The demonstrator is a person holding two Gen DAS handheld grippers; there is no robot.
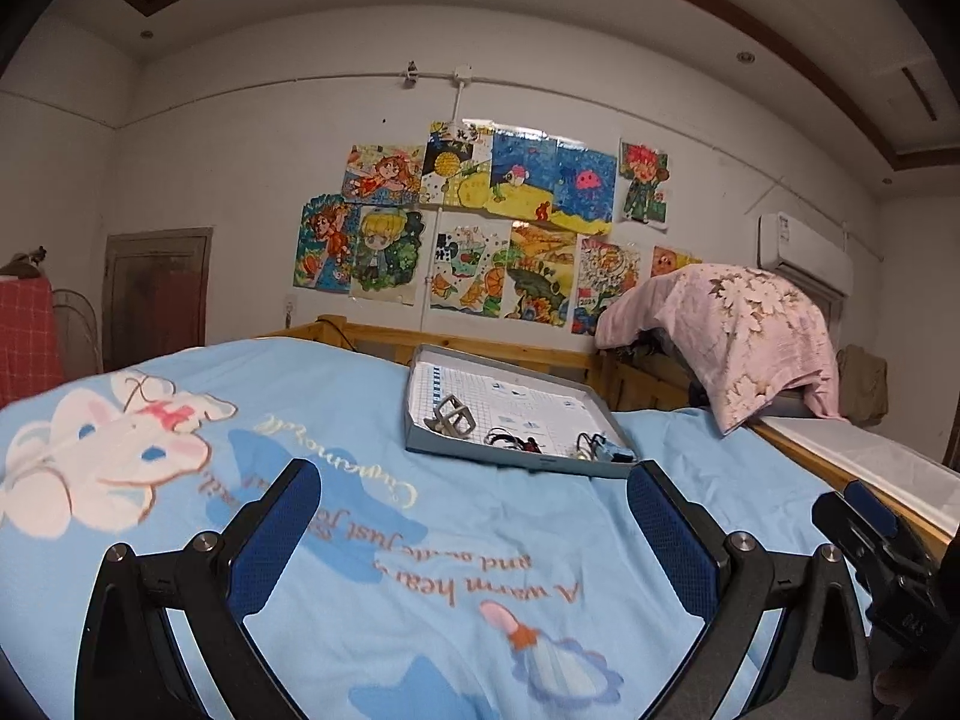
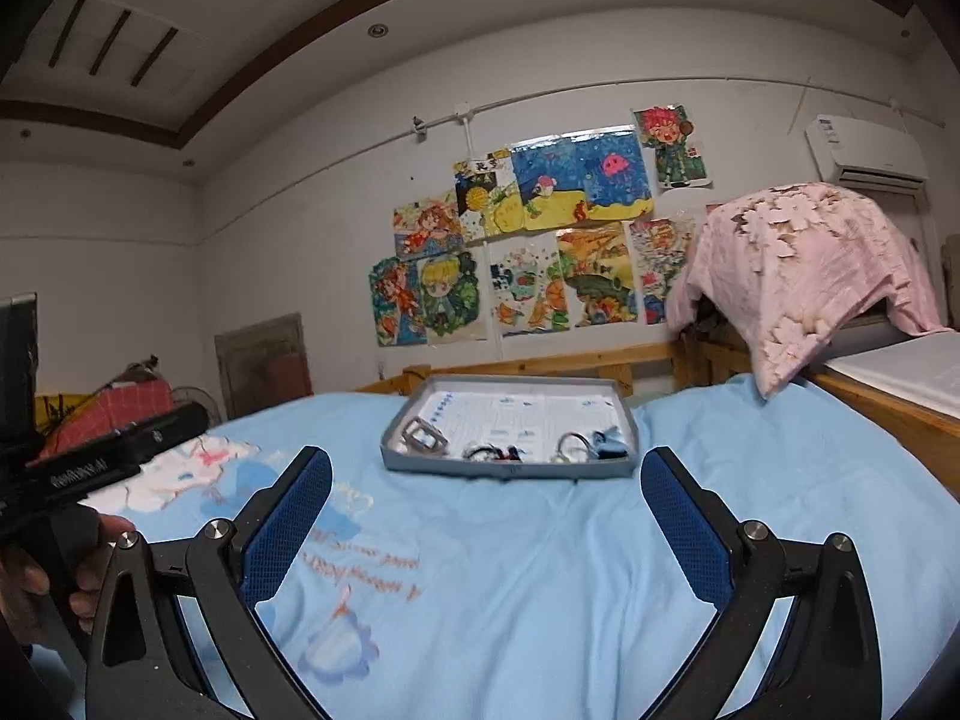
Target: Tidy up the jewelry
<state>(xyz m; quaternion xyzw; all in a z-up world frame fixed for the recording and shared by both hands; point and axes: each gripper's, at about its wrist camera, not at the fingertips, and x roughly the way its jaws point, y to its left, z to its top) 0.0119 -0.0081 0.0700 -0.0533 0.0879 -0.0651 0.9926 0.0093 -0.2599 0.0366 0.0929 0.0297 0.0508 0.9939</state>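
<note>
A shallow grey tray (image 1: 420, 384) (image 2: 510, 468) lies on a light-blue bedspread (image 1: 468, 540) (image 2: 540, 570), ahead of both grippers. Along its near edge lie a silver metal buckle-like piece (image 1: 453, 417) (image 2: 425, 438), a black-and-red tangle of jewelry (image 1: 510, 439) (image 2: 495, 452), and a ring with a small blue item (image 1: 600, 447) (image 2: 591, 443). My left gripper (image 1: 471, 480) is open and holds nothing. My right gripper (image 2: 486, 468) is open too, well short of the tray. The right gripper's body shows at the left wrist view's right edge (image 1: 882, 546).
A wooden bed frame (image 2: 540, 366) runs behind the tray. A pink floral cloth (image 1: 738, 330) (image 2: 804, 264) covers something at the back right, beside a white surface (image 2: 900, 372). A hand (image 2: 36, 576) holds the left gripper's handle at the lower left. Drawings hang on the wall.
</note>
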